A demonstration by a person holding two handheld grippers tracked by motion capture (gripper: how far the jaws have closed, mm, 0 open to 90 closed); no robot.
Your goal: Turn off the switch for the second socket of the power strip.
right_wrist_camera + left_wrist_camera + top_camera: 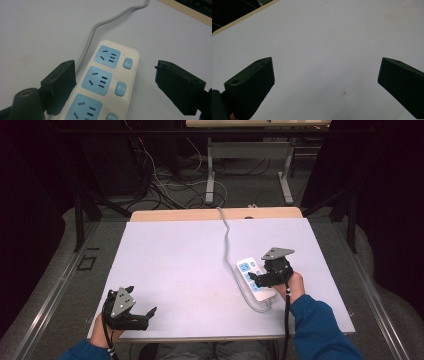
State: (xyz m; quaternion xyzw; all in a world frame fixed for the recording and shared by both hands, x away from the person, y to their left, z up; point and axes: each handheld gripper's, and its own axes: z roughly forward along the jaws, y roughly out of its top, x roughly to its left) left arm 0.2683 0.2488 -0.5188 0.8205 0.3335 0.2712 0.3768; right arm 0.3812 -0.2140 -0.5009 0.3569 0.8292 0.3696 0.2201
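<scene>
The right gripper (115, 82) hangs over a white plastic power strip with pale blue socket faces and blue rocker switches (107, 82), its two black jaws spread wide. One jaw stands just off the strip's left long edge and the other stands clear of its right edge, so the pads press on nothing. In the high view the right gripper (261, 276) sits above the near half of the power strip (249, 270), held by a hand that comes out of a blue sleeve (320, 330).

Three sockets run in a row along the strip, each paired with a switch on its right side. The strip lies flat on the pale grey counter (175, 265), on its right half and angled slightly toward the far left. A grey round cable (100, 25) leaves the strip's far end and curves away across the counter to its far edge, where a strip of light wood (175, 215) shows.

The left gripper (325, 82) is also spread wide, with bare counter surface between its jaws and a small brown mark (344, 93) on that surface. In the high view the left gripper (141, 312) rests at the counter's near left corner, well apart from the power strip.
</scene>
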